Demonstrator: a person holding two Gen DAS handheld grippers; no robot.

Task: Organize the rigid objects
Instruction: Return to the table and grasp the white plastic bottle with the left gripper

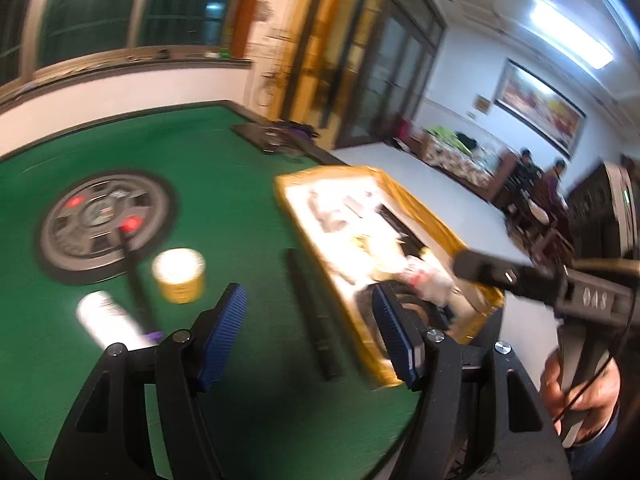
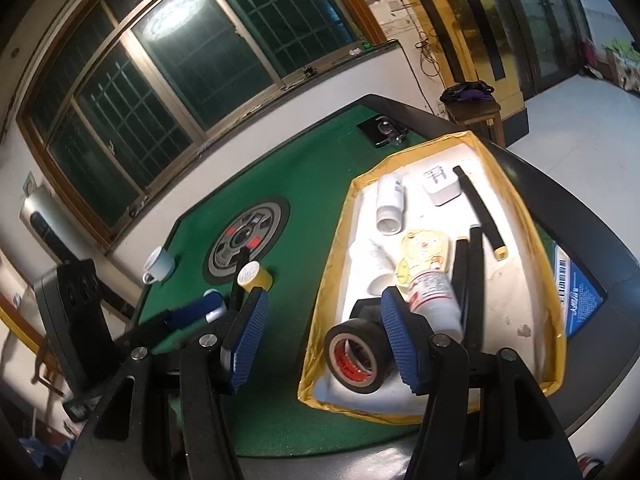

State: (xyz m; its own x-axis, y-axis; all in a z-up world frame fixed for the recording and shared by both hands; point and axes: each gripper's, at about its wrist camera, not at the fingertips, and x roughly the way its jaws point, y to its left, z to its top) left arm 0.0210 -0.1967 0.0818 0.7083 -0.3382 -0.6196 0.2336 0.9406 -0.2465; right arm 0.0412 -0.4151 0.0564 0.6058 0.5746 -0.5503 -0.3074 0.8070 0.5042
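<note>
A yellow-rimmed white tray (image 2: 516, 200) (image 1: 424, 208) lies on the right of the green table. It holds a black tape roll (image 2: 356, 356), two white bottles (image 2: 390, 200) (image 2: 436, 296), a white charger (image 2: 440, 188), a cartoon card (image 2: 424, 256) and black sticks (image 2: 480, 212). My right gripper (image 2: 324, 340) hovers open over the tray's near left corner, beside the tape. My left gripper (image 1: 310, 336) is open and empty above a black stick (image 1: 312, 312) on the felt. A yellow can (image 1: 180, 276) (image 2: 254, 276), a white bottle (image 1: 108, 316) and another black stick (image 1: 136, 280) lie left of it.
A white mug (image 2: 160, 266) stands near the table's left edge. A flat black device (image 2: 382, 130) (image 1: 268, 138) sits at the far corner. A round wheel-like panel (image 1: 104, 224) marks the table's centre. A hand (image 1: 580, 392) holds the right gripper's handle at the left view's right edge.
</note>
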